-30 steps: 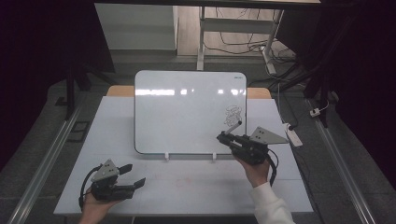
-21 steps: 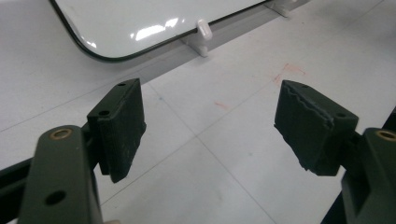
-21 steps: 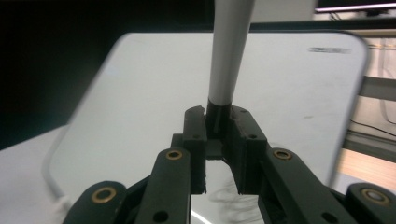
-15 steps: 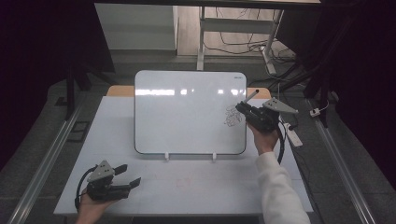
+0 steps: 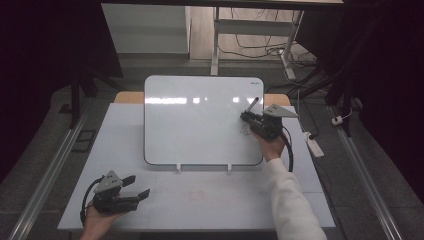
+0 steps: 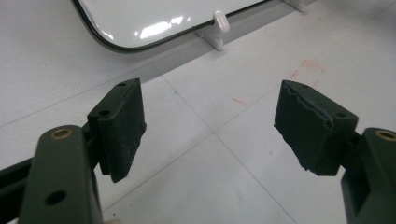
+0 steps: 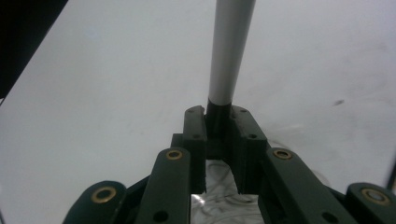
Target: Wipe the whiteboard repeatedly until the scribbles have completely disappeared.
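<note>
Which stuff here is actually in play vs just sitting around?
In play:
- whiteboard, scribble near its right edge
- marker, clamped in right gripper over the board

Lying about:
- left gripper, open, parked low on the table
- white power strip at table's right
- cables on floor

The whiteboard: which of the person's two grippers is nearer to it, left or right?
Right. The right gripper, shut on a marker, is over the whiteboard at its right side. The left gripper sits open on the table, in front of the board's lower left corner.
</note>
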`<act>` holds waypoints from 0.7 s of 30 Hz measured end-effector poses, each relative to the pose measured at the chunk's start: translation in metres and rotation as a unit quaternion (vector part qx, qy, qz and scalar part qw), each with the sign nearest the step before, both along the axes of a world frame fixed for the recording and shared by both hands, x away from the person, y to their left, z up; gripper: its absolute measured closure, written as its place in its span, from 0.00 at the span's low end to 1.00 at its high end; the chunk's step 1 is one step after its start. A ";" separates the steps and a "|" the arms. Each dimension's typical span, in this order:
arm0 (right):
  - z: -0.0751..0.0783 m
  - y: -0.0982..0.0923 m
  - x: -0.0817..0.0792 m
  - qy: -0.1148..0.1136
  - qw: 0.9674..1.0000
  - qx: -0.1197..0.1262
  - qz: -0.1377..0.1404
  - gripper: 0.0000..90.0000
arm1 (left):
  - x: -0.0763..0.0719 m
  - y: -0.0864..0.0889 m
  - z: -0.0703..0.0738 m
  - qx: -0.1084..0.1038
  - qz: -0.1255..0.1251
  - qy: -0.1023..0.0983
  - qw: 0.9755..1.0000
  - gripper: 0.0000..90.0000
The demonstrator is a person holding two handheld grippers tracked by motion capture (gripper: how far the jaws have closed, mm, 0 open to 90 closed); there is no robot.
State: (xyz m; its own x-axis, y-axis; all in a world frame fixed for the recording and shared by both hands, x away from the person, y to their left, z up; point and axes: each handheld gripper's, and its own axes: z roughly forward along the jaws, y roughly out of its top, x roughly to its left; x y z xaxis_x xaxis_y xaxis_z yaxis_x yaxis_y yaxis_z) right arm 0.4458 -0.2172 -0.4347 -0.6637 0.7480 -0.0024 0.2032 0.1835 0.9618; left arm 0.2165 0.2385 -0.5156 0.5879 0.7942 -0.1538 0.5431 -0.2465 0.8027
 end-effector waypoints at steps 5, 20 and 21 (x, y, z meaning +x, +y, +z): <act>0.003 -0.011 0.004 0.007 0.999 0.029 -0.019 0.86 | -0.001 0.001 0.001 -0.002 0.001 -0.002 1.000 0.28; -0.008 -0.004 -0.004 0.005 0.999 -0.008 0.038 0.86 | 0.000 0.001 0.000 -0.003 0.003 -0.001 1.000 0.28; -0.005 -0.012 -0.001 0.001 1.000 0.003 0.009 0.86 | 0.000 0.001 0.000 -0.002 0.002 -0.001 1.000 0.28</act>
